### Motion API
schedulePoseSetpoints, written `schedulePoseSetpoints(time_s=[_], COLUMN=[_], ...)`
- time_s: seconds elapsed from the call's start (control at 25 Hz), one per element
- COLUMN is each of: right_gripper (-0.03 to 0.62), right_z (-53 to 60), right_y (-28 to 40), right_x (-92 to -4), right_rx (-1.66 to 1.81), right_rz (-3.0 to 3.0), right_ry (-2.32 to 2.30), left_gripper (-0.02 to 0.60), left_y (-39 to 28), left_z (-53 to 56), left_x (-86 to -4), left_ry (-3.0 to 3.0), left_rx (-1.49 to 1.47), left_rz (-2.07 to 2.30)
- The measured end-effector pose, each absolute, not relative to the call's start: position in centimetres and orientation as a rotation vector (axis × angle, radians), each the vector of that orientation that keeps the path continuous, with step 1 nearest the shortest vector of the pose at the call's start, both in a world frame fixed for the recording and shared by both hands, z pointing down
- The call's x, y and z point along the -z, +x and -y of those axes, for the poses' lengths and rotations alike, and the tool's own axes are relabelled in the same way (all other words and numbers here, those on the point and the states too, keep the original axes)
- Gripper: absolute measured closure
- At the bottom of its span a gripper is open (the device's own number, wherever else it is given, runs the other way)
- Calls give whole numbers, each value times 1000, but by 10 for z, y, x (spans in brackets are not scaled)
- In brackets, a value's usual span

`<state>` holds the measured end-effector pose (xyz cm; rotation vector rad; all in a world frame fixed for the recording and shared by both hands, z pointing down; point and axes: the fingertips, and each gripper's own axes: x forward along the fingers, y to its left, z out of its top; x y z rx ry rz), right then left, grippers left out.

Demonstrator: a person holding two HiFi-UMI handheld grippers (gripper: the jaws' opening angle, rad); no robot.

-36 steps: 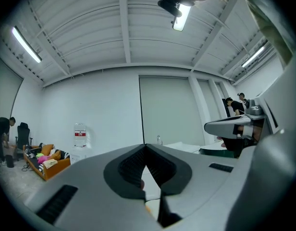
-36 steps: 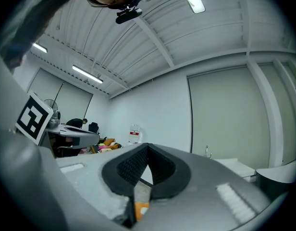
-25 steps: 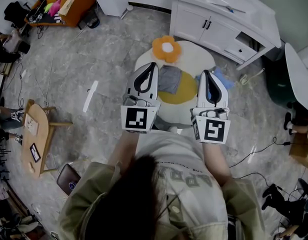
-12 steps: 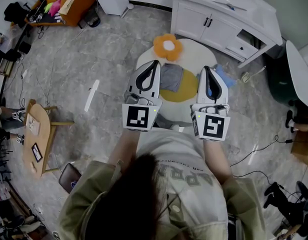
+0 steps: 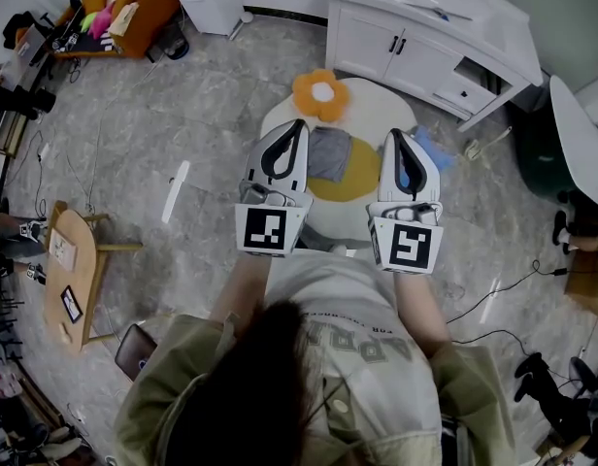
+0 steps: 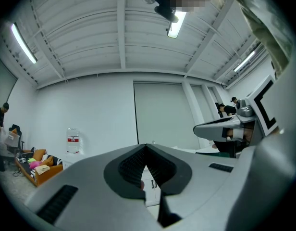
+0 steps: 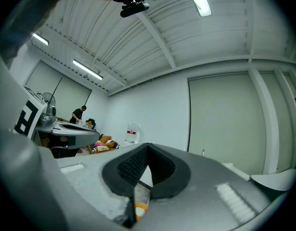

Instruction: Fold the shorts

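The person holds both grippers out level over a small round white desk [image 5: 377,105]. The left gripper [image 5: 298,125] has its jaws pressed together with nothing between them, and so does the right gripper [image 5: 395,135]. The grey shorts [image 5: 330,151] lie crumpled on the desk, seen between the two grippers from the head view, partly over a yellow cloth [image 5: 355,179]. An orange flower cushion [image 5: 318,92] sits at the desk's far edge, near a white cabinet [image 5: 425,27].
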<state>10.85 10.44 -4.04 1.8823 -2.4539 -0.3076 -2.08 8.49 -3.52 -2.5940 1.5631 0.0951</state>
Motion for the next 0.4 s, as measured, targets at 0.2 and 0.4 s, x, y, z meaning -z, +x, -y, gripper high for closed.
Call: schedulePoseSetpoints(time_s=[0.2,0.4], right_gripper=[595,595], right_z=[-103,-100], right_y=[110,108], right_x=[39,42], right_rx=[303,296], right_rz=[2453,2476], right_ry=[1875,1889], left_gripper=[572,572], left_y=[-20,-20], left_z=[-85,-83], left_x=[32,28], left_ry=[-2598,-2603], left_rx=[-93,-91], left_rz=[-1569,-1576])
